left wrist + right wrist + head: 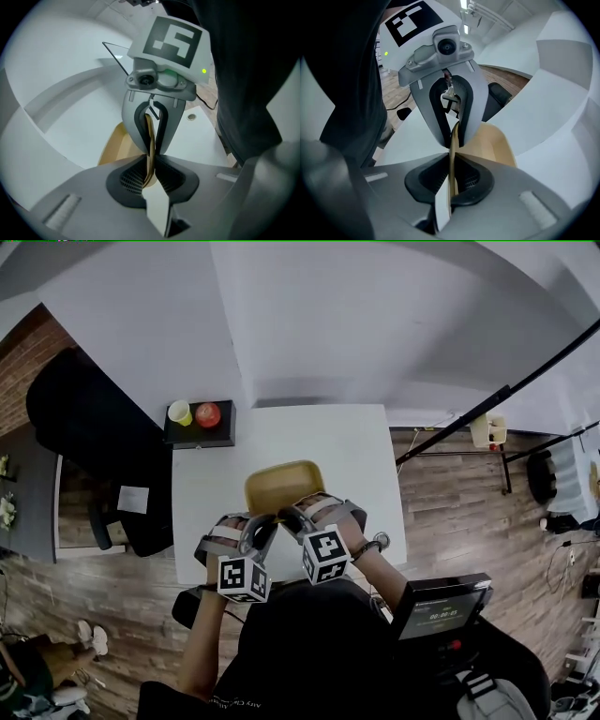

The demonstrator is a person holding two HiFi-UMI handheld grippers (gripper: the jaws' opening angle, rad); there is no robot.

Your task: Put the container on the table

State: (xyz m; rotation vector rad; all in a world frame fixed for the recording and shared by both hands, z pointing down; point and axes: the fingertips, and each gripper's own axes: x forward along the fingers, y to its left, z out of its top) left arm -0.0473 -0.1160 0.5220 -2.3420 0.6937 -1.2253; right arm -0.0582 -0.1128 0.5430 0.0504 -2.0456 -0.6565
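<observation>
At the far left of the head view stands one black office chair (84, 418) on the wood-plank floor (450, 512). Just right of it, at the far left corner of the white rectangular counter (361, 456), sits one black square tray (202, 436) that carries two things side by side: one yellow cup (179, 412) on the left and one round red fruit (208, 414) on the right.

Nearer the person, the left gripper (268, 521) is clamped on the near rim of the one shallow tan container with rounded corners (281, 486). In the left gripper view the two pads of the left gripper (149, 169) press together on the thin tan edge of the container (117, 147).

The container lies over the middle of the counter, near its front edge; whether its base rests on the surface cannot be told.

Just beside, the right gripper (289, 517) pinches the same near rim, its jaws closed on the container's edge (497, 145) in the right gripper view (452, 173). The two grippers almost meet tip to tip, each with one black-and-white marker cube.

At the lower right is one black device with a lit screen (441, 607)
</observation>
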